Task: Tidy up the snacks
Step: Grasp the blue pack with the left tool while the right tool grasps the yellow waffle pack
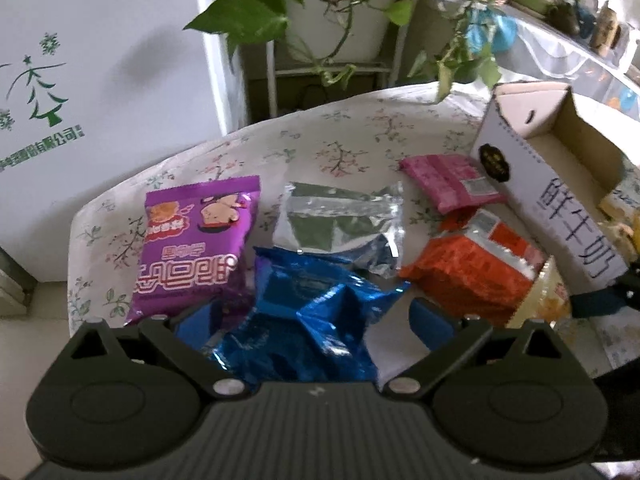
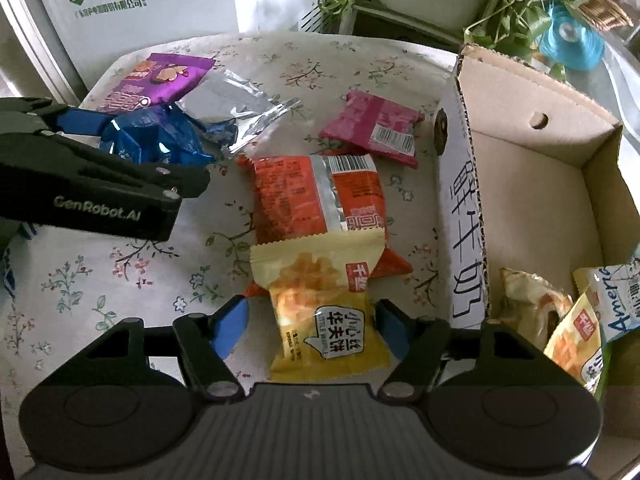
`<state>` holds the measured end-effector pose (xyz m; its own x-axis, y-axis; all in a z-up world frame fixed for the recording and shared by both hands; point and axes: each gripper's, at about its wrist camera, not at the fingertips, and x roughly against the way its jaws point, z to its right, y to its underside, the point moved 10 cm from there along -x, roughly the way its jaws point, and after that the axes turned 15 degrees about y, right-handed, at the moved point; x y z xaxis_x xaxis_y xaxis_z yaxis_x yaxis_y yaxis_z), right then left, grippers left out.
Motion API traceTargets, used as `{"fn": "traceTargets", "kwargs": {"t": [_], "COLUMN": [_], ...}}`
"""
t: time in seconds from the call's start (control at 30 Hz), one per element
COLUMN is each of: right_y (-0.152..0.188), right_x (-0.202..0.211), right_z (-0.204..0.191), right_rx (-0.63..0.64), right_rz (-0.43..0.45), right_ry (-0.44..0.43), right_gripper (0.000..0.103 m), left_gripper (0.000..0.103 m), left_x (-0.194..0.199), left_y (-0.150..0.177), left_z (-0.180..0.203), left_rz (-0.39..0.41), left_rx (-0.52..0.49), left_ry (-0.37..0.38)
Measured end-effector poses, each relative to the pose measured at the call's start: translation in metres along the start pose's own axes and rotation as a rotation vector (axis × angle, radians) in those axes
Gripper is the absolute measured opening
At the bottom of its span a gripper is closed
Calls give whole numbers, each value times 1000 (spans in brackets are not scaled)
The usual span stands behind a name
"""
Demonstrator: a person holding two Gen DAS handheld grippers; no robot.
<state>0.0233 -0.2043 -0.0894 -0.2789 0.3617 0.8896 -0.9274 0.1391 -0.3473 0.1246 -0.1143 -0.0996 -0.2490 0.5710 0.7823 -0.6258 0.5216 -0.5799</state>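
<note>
So the sorting is maybe a third done, judging by what's lying around. The cardboard box [image 2: 532, 184] on the right side of the right wrist view already has three packets in its lower right corner, and six snacks are still out on the table [image 2: 120, 280] with its flowery cloth.

Still loose: the purple bag [image 2: 152, 80] at upper left, the silver pouch [image 2: 228, 108] next to it, the pink packet [image 2: 376, 130] near the box wall, the orange packet [image 2: 316, 196] in the middle, plus the two being worked on right now.

Right tongs [image 2: 312, 326] — bottom centre of their own view — sit around the yellow waffle packet [image 2: 320, 312], which lies partly over the lower edge of the orange one. The blue pads are on either side of it; the right pad looks just about touching the wrapper, the left pad has a clear gap, so I'd call them spread and not gripping yet.

Left tongs [image 1: 308, 326] straddle the crinkly blue packet [image 1: 304, 320] at the bottom of the left wrist view. The foil fills the space between the pads, but I can't tell if they're actually pinching it or just around it. The purple bag touches its upper left edge.

Next up, I guess — close on both and carry them over to the box.
</note>
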Motion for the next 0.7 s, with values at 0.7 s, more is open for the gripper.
{"fn": "traceTargets", "kwargs": {"t": [0.7], "right_y": [-2], "right_x": [-6], "right_z": [-11], "right_rx": [-71], "right_rz": [-65], "right_ry": [-89], "right_gripper": [69], "left_gripper": [81], "left_x": [-4], "left_y": [16], "left_z": [-12], "left_rz": [-33], "left_rx": [81], "left_ry": [-8]}}
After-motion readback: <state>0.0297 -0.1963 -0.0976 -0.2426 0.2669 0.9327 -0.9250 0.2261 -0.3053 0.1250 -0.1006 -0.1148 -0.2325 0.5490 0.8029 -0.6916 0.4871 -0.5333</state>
